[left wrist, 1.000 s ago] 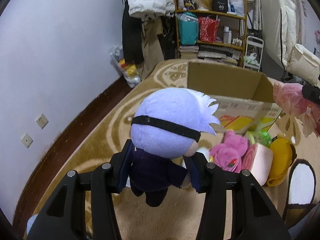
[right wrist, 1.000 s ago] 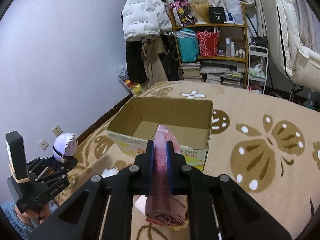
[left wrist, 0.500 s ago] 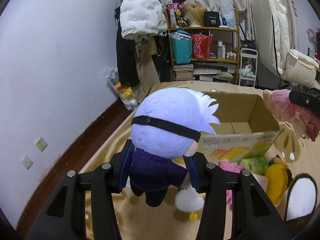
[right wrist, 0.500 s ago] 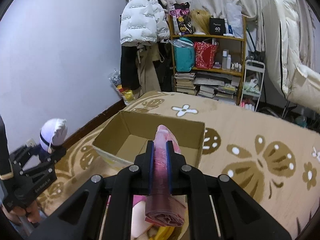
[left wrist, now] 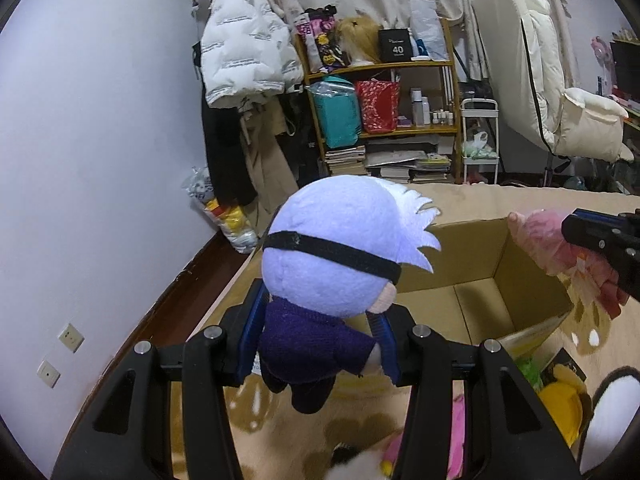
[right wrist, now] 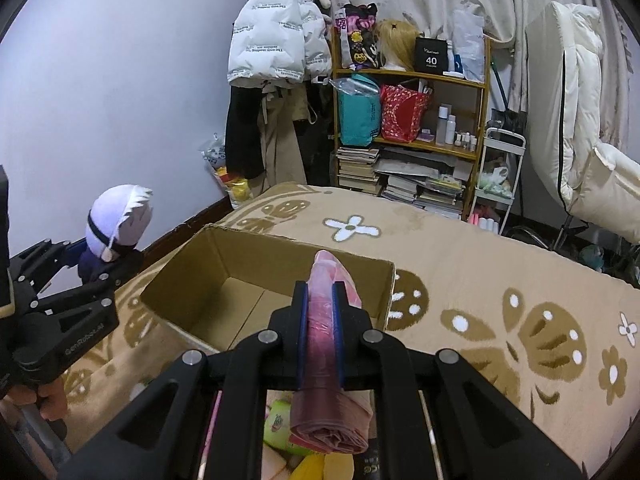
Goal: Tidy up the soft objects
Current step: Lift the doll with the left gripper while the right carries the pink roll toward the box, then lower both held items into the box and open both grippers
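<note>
Both claws nearer box [right wrist: 224, 264], doll [left wrist: 336, 264] clamped in left claw [left wrist: 316, 344]

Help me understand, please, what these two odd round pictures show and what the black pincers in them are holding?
There is no robot here: a person holds a hand-operated two-finger gripper in each hand, and a wide-angle camera on each one looks forward along its fingers. One picture comes from the left gripper, shut on a plush doll with pale hair and a black blindfold. The other comes from the right gripper, shut on a pink soft toy. Each gripper also appears at the edge of the other's picture. Ahead of both, an open cardboard box that looks empty sits on a tan patterned carpet. More soft toys lie near the box.
</note>
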{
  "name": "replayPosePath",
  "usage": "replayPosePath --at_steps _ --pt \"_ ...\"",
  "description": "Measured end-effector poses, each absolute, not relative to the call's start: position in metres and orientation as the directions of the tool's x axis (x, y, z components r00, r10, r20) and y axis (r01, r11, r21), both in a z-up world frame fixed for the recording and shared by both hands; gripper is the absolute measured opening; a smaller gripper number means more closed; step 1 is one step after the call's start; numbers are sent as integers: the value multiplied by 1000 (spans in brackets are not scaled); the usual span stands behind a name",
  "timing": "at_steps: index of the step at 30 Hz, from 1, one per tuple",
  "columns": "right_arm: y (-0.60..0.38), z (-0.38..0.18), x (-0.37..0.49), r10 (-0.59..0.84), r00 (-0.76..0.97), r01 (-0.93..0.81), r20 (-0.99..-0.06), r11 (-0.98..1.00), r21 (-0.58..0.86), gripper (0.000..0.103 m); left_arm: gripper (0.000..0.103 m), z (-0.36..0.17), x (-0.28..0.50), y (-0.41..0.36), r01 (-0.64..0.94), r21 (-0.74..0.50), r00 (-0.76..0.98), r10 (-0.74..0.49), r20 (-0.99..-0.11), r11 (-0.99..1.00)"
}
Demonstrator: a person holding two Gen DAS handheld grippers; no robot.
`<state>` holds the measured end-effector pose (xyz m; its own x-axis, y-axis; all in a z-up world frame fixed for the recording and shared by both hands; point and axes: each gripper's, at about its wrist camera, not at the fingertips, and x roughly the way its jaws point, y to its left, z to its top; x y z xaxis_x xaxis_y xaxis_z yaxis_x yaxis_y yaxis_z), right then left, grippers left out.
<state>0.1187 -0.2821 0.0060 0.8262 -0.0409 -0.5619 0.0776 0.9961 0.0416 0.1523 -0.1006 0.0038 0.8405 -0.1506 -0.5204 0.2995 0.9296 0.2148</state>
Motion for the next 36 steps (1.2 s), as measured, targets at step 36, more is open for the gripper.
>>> replayPosePath --at_steps 36 --pt "-305 -39 159 57 772 93 -633 975 201 12 59 -47 197 -126 434 120 680 -236 -694 893"
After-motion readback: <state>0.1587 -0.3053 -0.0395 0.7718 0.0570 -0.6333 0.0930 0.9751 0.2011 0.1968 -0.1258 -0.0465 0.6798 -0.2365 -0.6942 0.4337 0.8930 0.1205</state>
